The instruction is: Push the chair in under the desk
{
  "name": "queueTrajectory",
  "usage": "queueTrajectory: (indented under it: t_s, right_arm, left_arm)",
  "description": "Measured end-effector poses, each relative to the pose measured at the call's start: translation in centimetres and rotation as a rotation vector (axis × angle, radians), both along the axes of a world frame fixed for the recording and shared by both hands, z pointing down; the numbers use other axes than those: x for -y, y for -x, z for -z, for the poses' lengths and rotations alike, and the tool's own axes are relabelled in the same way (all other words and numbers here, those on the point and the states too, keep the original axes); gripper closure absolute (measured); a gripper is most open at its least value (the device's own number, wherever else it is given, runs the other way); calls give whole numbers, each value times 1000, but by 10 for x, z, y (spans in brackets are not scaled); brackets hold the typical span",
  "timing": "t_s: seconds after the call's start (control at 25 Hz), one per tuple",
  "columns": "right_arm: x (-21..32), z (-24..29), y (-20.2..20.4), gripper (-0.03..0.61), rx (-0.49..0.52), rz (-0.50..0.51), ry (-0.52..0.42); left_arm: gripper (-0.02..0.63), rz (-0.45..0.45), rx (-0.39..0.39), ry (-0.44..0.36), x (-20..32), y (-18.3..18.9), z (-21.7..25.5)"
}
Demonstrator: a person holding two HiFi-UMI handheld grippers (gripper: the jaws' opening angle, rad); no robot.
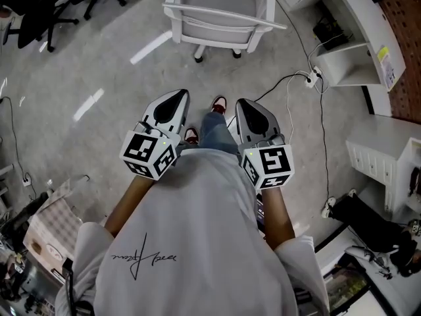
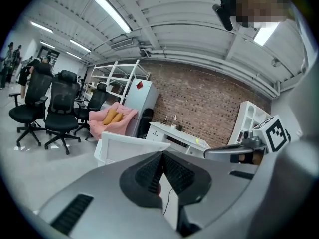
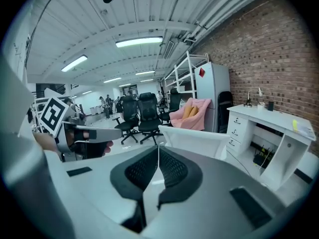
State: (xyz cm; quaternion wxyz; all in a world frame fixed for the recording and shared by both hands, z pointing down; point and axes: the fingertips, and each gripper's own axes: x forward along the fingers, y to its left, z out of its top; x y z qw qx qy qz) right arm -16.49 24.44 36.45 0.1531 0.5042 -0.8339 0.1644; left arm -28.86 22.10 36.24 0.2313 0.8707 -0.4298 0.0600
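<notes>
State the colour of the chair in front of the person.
The chair is white with a grey seat, clearest in head view.

Grey T-shirt point(image 1: 197, 242), blue jeans point(image 1: 216, 131), red-white shoes point(image 1: 219, 103)

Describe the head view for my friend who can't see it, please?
A person looks down at the left gripper and right gripper, held side by side, shut and empty. Ahead stands a white chair on the grey floor, a white desk to its right.
</notes>
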Motion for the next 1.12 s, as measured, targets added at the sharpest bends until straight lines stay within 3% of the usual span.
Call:
queueTrajectory:
  t_s: [0.68, 0.96, 1.12]
  right_arm:
    - [113, 6, -38, 551, 21, 78, 4]
    - [150, 7, -65, 551, 34, 113, -16]
    - [163, 4, -71, 551, 56, 155, -24]
  left_arm:
    - [609, -5, 34, -2, 114, -53, 7]
    - [609, -17, 71, -37, 144, -87, 11]
    - [609, -11, 77, -17, 152, -99, 6]
